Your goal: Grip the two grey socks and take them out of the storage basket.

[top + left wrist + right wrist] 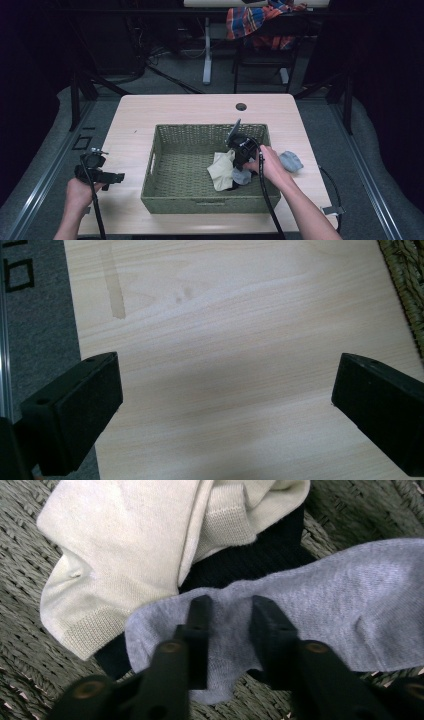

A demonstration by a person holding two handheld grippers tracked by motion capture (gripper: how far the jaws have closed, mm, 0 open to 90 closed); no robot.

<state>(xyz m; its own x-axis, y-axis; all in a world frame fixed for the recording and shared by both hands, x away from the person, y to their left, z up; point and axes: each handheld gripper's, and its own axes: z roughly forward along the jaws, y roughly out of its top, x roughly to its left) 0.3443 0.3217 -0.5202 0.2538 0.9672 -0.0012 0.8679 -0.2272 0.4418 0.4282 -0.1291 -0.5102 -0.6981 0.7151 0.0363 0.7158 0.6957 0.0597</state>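
Your right gripper [240,167] reached down into the woven basket [165,197], near its right wall, and met a small heap of 3 socks. In the right gripper view its 2 jaws had drawn close together and pinched a fold of the grey sock [320,600] between them; the fabric bunched between the jaws. That grey sock lay on top of the heap, resting partly on a dark sock [260,555] and just beside a cream sock [125,555], which covered the dark one from the other side. All 3 socks sat on the basket floor, toward the basket's front right corner as the high view shows them.

A 2nd grey sock [291,161] lay outside the basket on the worktop [190,107], between the basket's right wall and the worktop's right edge, just beyond your right hand [271,165].

Your left gripper [100,172] hung over the worktop's left edge, near its front left corner and well apart from the basket. Its 2 jaws stood wide apart with nothing between them; bare wood showed under them in the left gripper view, and the basket's rim showed at the upper right corner of that view.
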